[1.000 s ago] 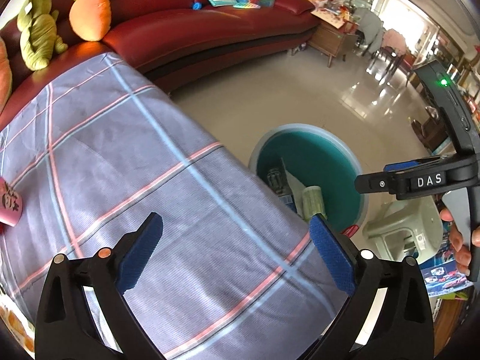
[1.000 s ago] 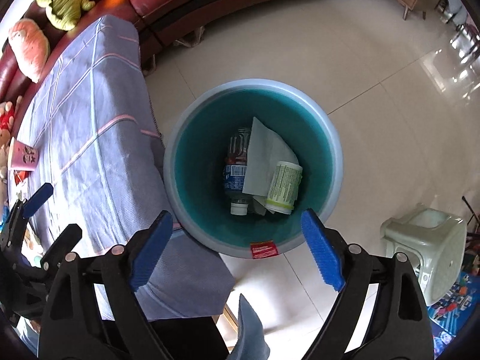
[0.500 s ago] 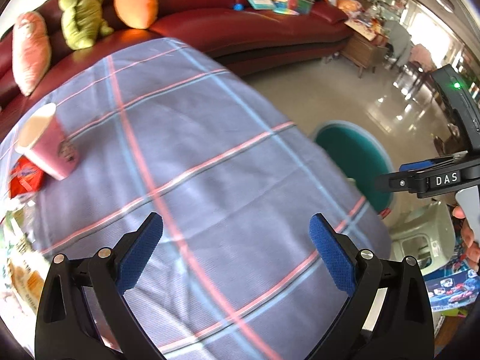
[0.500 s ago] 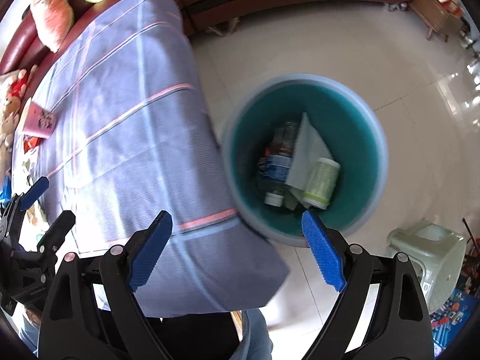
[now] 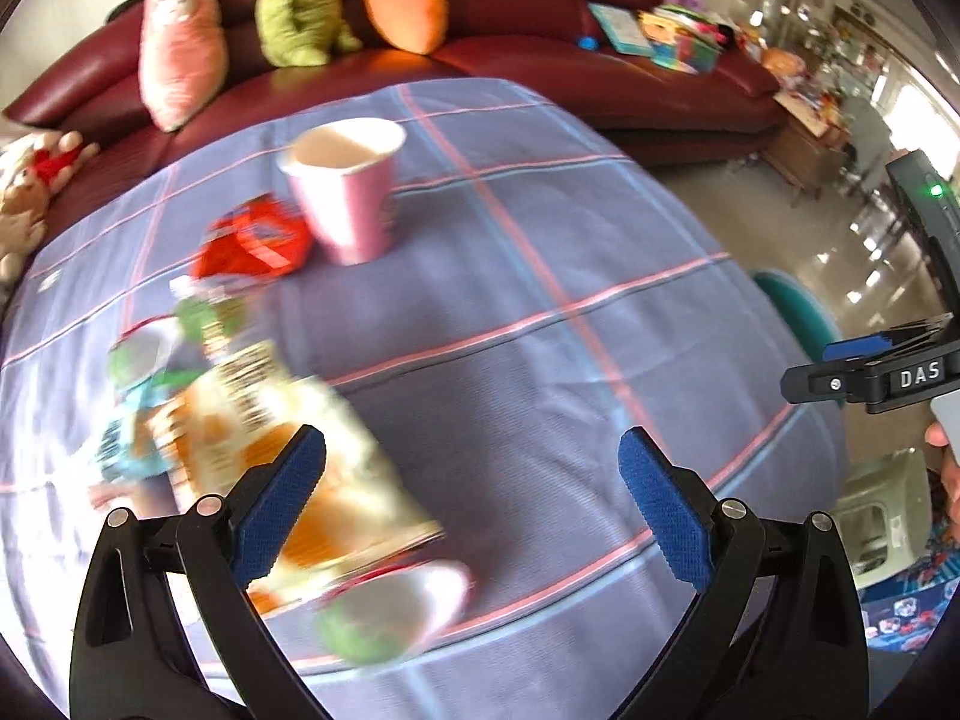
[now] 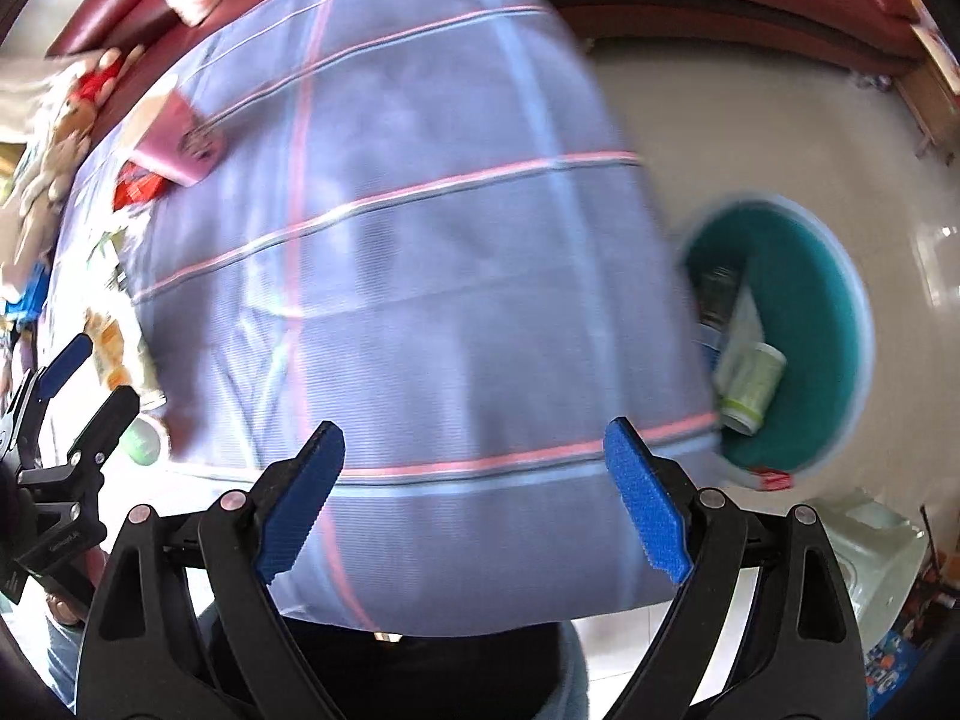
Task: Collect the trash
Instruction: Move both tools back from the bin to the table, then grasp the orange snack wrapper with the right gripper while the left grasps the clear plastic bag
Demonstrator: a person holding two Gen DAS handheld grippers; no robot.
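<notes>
My left gripper (image 5: 474,492) is open and empty above the plaid-covered table (image 5: 540,312). In the left wrist view, blurred trash lies on the table's left: an orange and white carton (image 5: 288,468), a small white and green cup (image 5: 390,612), a red wrapper (image 5: 252,243) and an upright pink paper cup (image 5: 345,186). My right gripper (image 6: 474,498) is open and empty over the table's near edge. The teal bin (image 6: 822,300) stands on the floor to the right and holds a green-labelled container (image 6: 750,387), paper and a bottle.
A red sofa (image 5: 540,60) with plush toys (image 5: 294,0) curves behind the table. A pale plastic stool (image 6: 870,546) stands on the tiled floor near the bin. My left gripper also shows at the left edge of the right wrist view (image 6: 78,384).
Both grippers have swung left, away from the bin and over the table. The trash pile and pink cup have come into the left wrist view. Both stay open.
</notes>
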